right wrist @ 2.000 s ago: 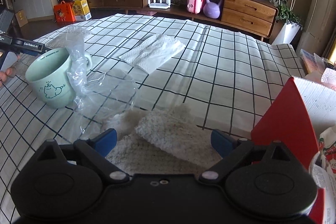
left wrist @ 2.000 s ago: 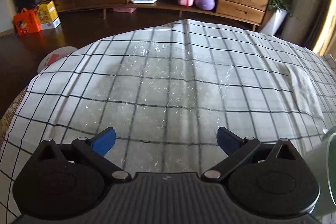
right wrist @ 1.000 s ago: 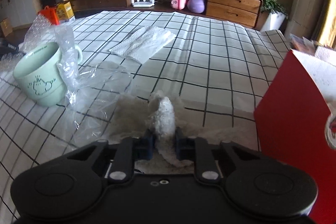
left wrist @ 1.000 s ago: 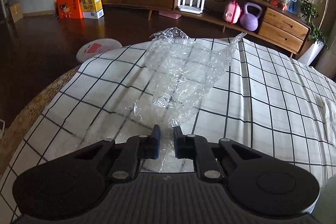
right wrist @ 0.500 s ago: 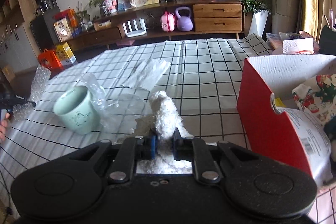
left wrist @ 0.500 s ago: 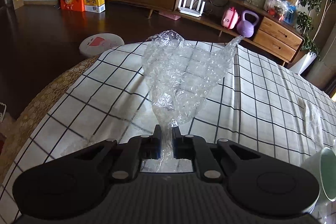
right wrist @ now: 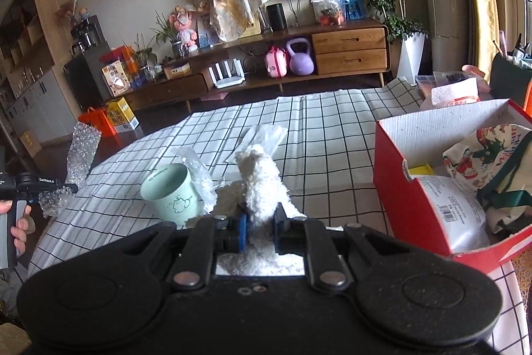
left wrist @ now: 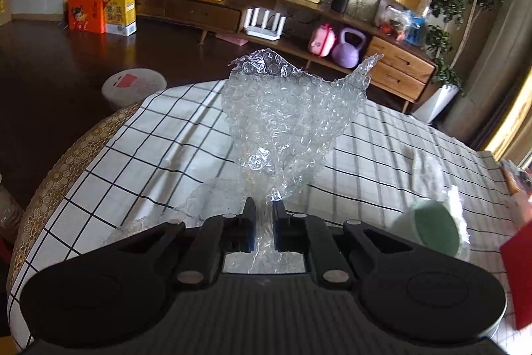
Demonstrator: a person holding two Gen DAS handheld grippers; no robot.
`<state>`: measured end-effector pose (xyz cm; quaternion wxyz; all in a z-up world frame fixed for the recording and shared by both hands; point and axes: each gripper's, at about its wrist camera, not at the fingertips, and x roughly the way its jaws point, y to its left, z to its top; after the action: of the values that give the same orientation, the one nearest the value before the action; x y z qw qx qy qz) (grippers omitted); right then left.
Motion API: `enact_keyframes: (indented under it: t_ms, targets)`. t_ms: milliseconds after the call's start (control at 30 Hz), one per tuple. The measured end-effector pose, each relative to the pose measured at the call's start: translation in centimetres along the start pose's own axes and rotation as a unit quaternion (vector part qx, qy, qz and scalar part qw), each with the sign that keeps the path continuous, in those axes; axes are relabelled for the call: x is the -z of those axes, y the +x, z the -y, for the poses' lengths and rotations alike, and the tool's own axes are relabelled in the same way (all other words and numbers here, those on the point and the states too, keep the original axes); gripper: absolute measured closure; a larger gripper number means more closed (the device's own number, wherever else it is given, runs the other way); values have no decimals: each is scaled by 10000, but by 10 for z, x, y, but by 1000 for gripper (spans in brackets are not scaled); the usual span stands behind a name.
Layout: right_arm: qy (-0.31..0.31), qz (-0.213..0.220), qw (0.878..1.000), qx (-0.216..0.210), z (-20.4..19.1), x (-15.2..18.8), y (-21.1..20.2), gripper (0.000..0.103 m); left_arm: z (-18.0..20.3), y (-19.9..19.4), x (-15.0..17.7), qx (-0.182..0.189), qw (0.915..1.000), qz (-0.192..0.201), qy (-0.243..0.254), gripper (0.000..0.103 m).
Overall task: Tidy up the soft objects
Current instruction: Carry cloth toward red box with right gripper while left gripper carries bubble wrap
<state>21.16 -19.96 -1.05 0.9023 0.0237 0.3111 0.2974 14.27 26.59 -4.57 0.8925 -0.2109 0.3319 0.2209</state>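
My left gripper (left wrist: 264,213) is shut on a sheet of clear bubble wrap (left wrist: 286,118) and holds it up above the checked tablecloth (left wrist: 166,155); the wrap stands upright from the jaws. It also shows at the far left of the right wrist view (right wrist: 81,155). My right gripper (right wrist: 261,220) is shut on a white fluffy cloth (right wrist: 261,185), lifted off the table, its tail hanging below the jaws. A folded white paper towel (right wrist: 266,135) lies flat on the table beyond it.
A pale green mug (right wrist: 173,193) with a clear plastic bag (right wrist: 199,175) beside it stands left of the cloth; the mug also shows in the left wrist view (left wrist: 432,227). A red open box (right wrist: 432,188) holding packets and a printed bag stands at the right.
Both grippers have risen higher with their loads. The bubble wrap and the fluffy cloth hang further above the table. The right view now looks into the red box.
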Motion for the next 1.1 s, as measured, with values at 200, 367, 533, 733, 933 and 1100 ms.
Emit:
enact_keyframes:
  t_ms: [200, 367, 533, 733, 933, 1100]
  targets:
    - [109, 186, 9998, -22, 2, -3, -25, 90, 30, -32, 4, 384, 9989, 76, 247, 93]
    - [209, 295, 9993, 53, 12, -3, -43, 89, 63, -52, 10, 748, 9957, 60, 551, 93]
    - [288, 432, 9985, 161, 26, -5, -57, 89, 107, -65, 20, 1141, 9889, -51, 950, 93]
    - [431, 589, 9968, 334, 52, -7, -67, 89, 169, -73, 36, 1590, 9768, -141, 1425, 93]
    - [582, 747, 9943, 496, 82, -9, -78, 89, 230, -75, 55, 2009, 9615, -285, 1853, 93]
    - [692, 835, 9919, 662, 108, -12, -84, 89, 277, -78, 73, 2302, 9486, -413, 2130, 93]
